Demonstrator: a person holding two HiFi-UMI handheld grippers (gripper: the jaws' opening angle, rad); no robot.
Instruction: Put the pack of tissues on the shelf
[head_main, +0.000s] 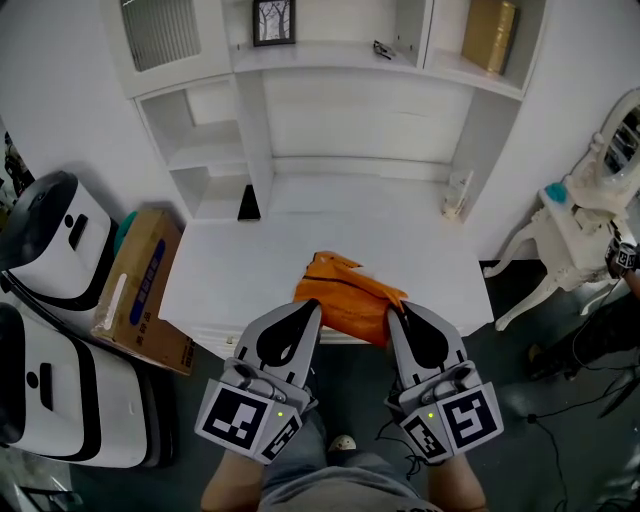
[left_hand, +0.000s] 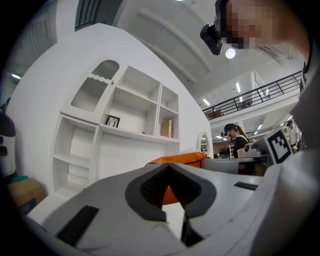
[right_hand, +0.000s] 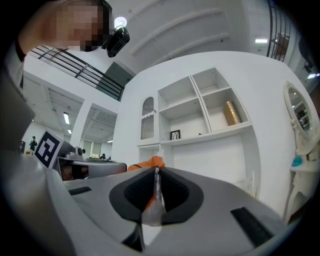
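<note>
Stretching lengthwise from left to right, the pack of tissues (head_main: 350, 298) has the left gripper (head_main: 310, 308) and right gripper (head_main: 396, 317) each clamped on one end.

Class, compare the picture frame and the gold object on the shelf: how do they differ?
The frame is dark and small; the gold object is taller and bright. The frame stands in the middle bay; the gold object in the right bay. Both sit high on the white shelf.
</note>
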